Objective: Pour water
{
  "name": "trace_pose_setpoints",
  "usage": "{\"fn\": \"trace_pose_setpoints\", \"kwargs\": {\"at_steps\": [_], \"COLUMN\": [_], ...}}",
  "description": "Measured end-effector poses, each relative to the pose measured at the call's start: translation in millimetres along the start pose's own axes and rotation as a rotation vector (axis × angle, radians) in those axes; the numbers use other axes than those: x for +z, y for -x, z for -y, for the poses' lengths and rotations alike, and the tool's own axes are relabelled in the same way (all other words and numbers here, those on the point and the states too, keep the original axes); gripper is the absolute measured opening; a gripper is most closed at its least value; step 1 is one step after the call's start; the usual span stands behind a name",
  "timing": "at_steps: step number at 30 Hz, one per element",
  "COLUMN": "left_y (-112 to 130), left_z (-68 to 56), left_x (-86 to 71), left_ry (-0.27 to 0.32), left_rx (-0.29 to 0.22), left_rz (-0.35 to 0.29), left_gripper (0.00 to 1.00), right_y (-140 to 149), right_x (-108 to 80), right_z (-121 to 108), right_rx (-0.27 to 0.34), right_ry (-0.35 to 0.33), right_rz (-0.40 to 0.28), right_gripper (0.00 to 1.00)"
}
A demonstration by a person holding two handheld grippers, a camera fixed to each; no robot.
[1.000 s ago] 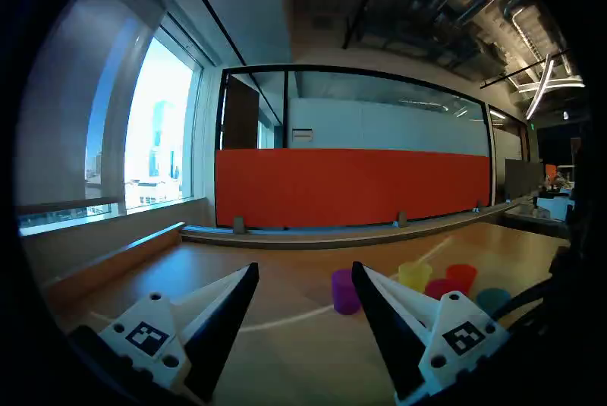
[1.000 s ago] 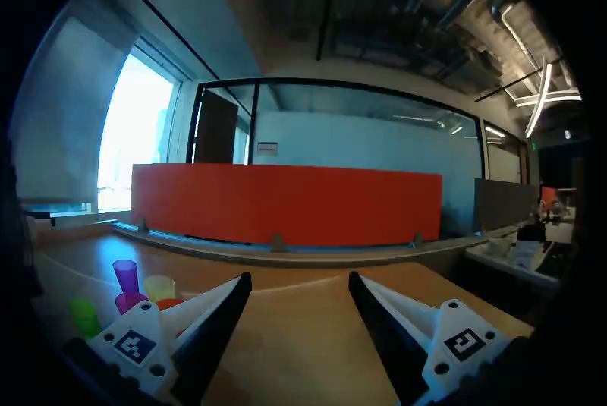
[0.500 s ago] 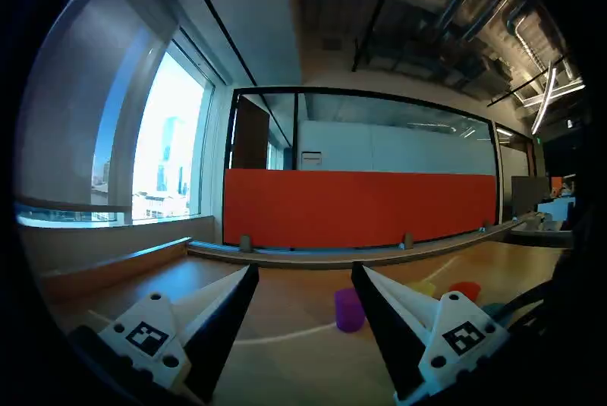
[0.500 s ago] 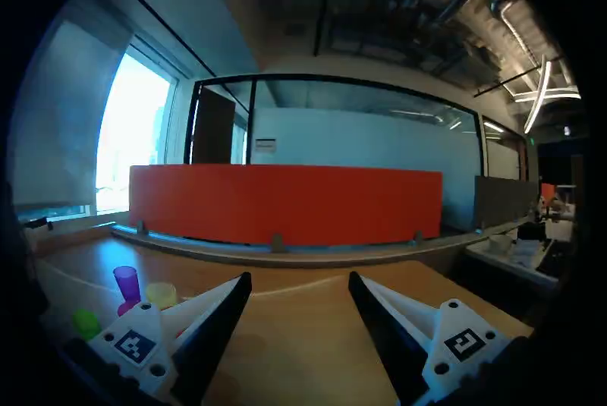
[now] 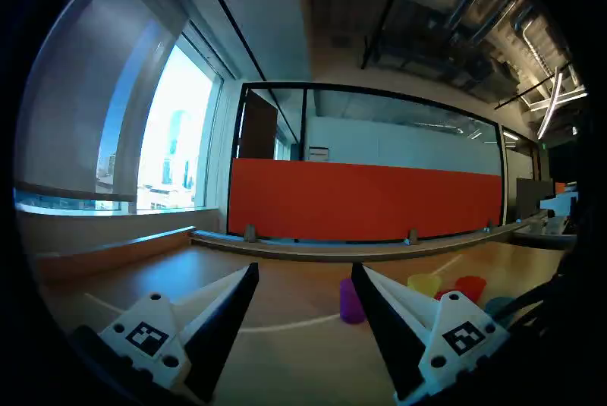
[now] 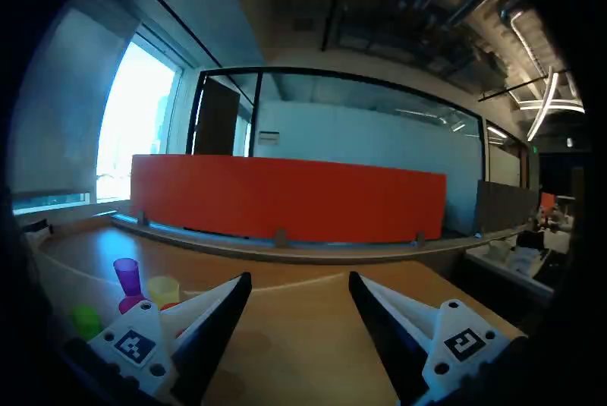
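As purple cup [image 5: 349, 301] stands upright ahead-right of left gripper [image 5: 304, 268], we judge L nearer than right gripper [image 6: 300, 277]; both spread, empty.

2 low views, shared orange partition [image 5: 364, 201]

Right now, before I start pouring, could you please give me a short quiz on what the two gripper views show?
1. True or false: the right gripper is shut on a cup.
2. In the right gripper view, which cup sits farthest left? A) purple B) yellow C) green
3. In the left gripper view, what colour is the cup that appears right beside a finger of the left gripper?
Key: 1. False; it is open and holds nothing. 2. C, the green cup. 3. Purple; the purple cup stands on the table, not gripped.
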State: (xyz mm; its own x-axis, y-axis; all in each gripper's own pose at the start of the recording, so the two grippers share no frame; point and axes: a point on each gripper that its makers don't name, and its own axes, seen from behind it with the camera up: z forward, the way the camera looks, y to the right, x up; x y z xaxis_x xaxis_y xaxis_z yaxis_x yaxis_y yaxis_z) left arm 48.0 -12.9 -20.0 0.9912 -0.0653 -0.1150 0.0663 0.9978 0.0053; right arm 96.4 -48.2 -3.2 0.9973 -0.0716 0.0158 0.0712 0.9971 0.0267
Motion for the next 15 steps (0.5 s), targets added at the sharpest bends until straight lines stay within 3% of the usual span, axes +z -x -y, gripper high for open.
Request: {"fn": "trace_pose_setpoints", "kwargs": {"at_steps": [15], "left_y": [29.8], "left_z": [-1.4], "left_x": [7.1], "left_ry": [-0.01], "left_rx": [0.006], "left_rz": [0.048], "left_gripper": [0.9], "right_y": [1.2], "right_x": [0.0], "right_z": [2.8], "right_rx": [-0.011], "right_ry": [-0.01], "right_rz": [0.005], "right_gripper": [0.99]}}
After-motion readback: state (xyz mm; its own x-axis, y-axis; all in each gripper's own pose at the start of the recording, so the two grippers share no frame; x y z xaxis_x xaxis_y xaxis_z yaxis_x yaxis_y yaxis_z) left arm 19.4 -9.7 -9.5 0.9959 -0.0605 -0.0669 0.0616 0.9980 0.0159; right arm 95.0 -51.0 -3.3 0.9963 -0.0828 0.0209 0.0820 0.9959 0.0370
